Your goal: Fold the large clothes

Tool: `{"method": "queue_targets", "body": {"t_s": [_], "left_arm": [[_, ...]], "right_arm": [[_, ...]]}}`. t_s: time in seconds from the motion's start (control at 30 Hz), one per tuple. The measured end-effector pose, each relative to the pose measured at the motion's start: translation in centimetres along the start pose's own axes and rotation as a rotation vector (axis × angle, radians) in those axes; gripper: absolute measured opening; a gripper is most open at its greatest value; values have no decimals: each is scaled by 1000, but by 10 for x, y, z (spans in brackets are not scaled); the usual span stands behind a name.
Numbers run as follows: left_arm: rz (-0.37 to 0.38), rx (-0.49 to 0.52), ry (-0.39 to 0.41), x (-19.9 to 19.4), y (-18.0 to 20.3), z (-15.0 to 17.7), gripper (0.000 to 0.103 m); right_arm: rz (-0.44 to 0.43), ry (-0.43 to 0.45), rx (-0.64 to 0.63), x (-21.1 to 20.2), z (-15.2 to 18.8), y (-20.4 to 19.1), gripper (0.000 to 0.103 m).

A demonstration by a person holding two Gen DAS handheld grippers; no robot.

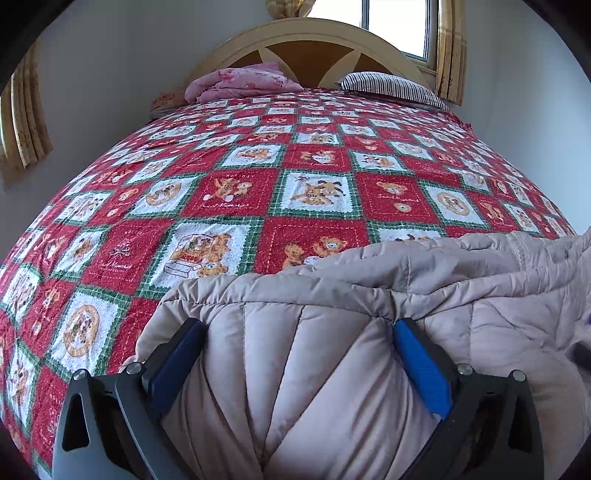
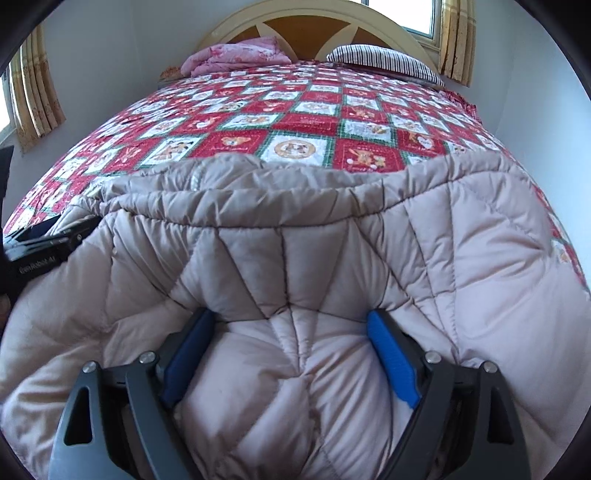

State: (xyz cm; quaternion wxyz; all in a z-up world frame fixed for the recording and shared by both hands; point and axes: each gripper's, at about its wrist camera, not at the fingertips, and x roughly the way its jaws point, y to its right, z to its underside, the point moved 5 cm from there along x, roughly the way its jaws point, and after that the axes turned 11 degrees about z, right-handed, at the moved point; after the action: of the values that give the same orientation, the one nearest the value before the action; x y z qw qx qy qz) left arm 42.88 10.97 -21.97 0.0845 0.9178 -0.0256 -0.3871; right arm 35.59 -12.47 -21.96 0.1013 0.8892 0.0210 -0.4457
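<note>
A beige quilted puffer coat lies at the near end of the bed; in the right wrist view it fills the lower half. My left gripper has its blue-padded fingers closed on a thick bunch of the coat's near left part. My right gripper is likewise closed on a bunched fold of the coat further right. The left gripper's black body shows at the left edge of the right wrist view.
The bed is covered by a red, white and green teddy-bear patchwork spread. A pink folded blanket and a striped pillow lie by the cream headboard. Curtained windows are behind and to the left.
</note>
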Motion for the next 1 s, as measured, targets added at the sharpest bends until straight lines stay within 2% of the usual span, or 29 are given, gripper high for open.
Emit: {"method": "queue_targets", "body": {"t_s": [0.1, 0.17, 0.27, 0.37, 0.5, 0.6, 0.67, 0.73, 0.8, 0.87, 0.93, 1.0], "left_arm": [[2, -1, 0, 0, 0, 0, 102], [2, -1, -1, 0, 0, 0, 102], [7, -4, 2, -1, 0, 0, 102], [21, -16, 5, -2, -2, -1, 102], [56, -55, 8, -11, -6, -3, 102], [72, -107, 47, -44, -5, -4, 102], [127, -131, 87, -72, 4, -2, 102], [162, -101, 124, -94, 17, 3, 102], [129, -41, 143, -104, 29, 13, 102], [43, 6, 93, -87, 31, 24, 102], [4, -22, 30, -66, 20, 33, 102], [11, -35, 45, -64, 17, 32, 102]], "right_arm": [[19, 21, 70, -28, -6, 8, 88], [-22, 84, 133, -58, -14, 6, 88], [-104, 157, 91, -83, -19, -28, 92], [-94, 107, -2, -62, -7, -62, 91], [-78, 92, -26, -32, 9, -70, 95], [-94, 84, -15, -19, 16, -68, 98], [-80, 92, -28, -15, 17, -68, 98], [-81, 93, -28, -15, 17, -68, 99], [-92, 89, -22, -15, 16, -66, 99], [-96, 89, -21, -14, 16, -67, 99], [-99, 89, -22, -16, 15, -67, 99], [-123, 85, -24, -20, 15, -65, 99]]}}
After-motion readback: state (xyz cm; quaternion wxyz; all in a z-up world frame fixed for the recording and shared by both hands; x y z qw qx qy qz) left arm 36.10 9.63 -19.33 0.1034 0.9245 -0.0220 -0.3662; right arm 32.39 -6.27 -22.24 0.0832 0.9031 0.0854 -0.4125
